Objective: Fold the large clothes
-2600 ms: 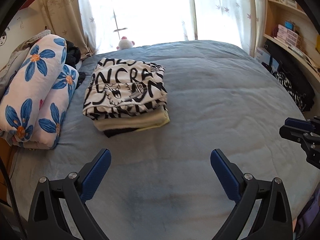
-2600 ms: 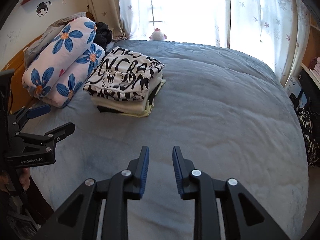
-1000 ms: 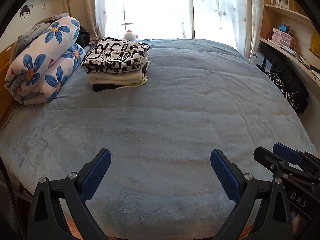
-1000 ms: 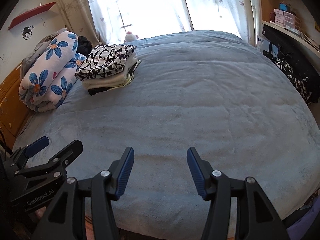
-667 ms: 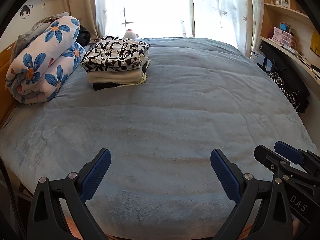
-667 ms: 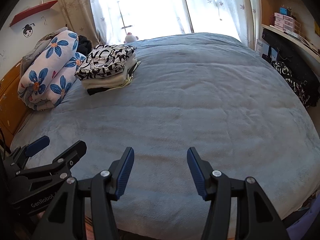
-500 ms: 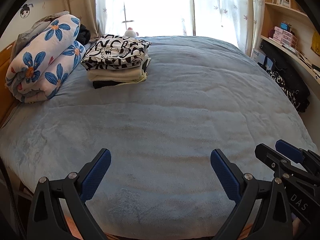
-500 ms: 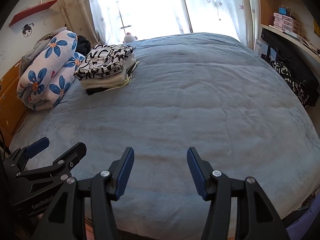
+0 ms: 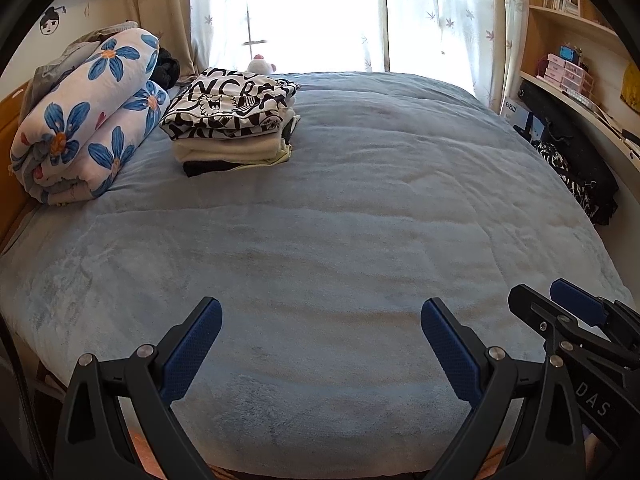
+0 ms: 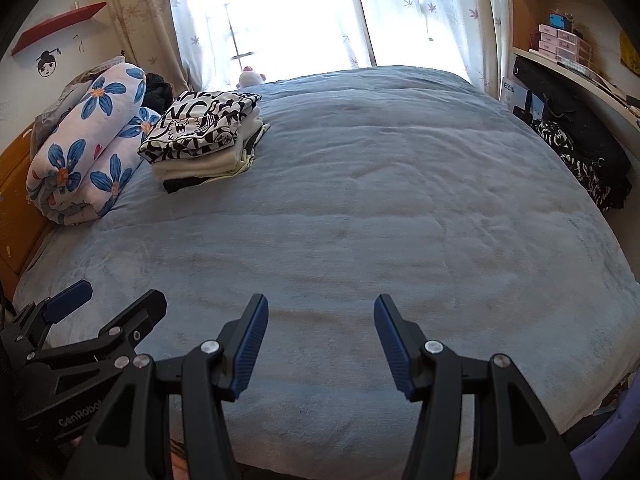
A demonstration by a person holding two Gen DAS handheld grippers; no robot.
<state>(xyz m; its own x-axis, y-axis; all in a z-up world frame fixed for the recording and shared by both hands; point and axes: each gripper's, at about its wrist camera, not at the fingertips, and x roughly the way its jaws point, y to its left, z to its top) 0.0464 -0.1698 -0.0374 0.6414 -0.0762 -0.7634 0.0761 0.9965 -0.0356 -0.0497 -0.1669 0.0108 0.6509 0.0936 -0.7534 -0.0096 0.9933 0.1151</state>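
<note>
Hovering over the bed's [image 9: 360,240] near edge: left gripper [image 9: 321,332] and right gripper [image 10: 319,334], jaws parted, gripping nothing. Lying folded near the far left corner: stack of clothes [image 9: 230,120], beside floral quilt [image 9: 84,120].

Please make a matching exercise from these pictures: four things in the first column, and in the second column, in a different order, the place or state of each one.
Things:
1. black-and-white printed garment
2. flowered quilt
3. plush toy
4. left gripper

Places or states:
A. rolled up at the left edge of the bed
B. open, nothing between its fingers
C. folded, on top of the clothes pile
D. at the far end of the bed, by the window

Pairs: 1-C, 2-A, 3-D, 4-B
</note>
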